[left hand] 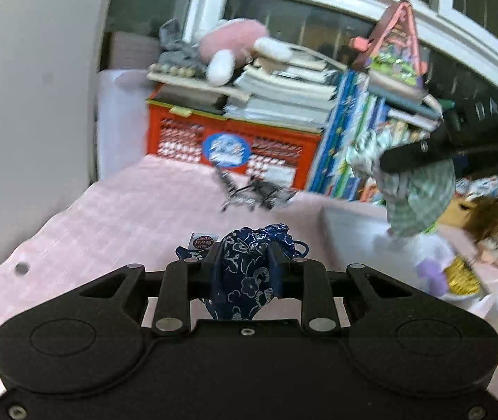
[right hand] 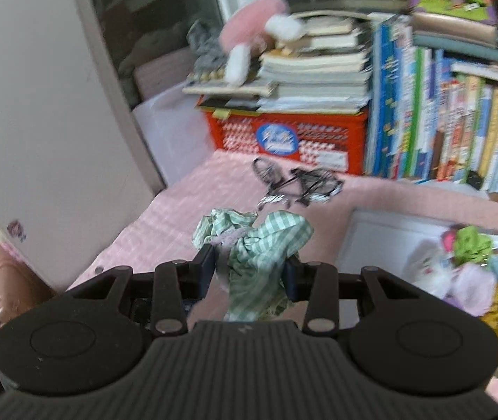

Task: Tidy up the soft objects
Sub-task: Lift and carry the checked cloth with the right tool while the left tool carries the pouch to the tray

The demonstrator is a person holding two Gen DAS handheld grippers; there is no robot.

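Soft navy floral brocade pouch (left hand: 245, 273) pinched in left tool (left hand: 245, 262); green gingham cloth (right hand: 263, 259) clamped by right tool (right hand: 249, 267), likely bound for white bin (right hand: 371, 231) ahead-right.

The pouch (left hand: 247, 273) is navy with a pale floral brocade. The cloth (right hand: 266, 255) is green-and-white gingham with a lilac trim. The bedspread (left hand: 137, 210) is pale pink with a fine grid. The crate (right hand: 319, 133) is orange-red with a round blue label. The plush toy (left hand: 235, 40) is pink with white paws. Both tongs are black.
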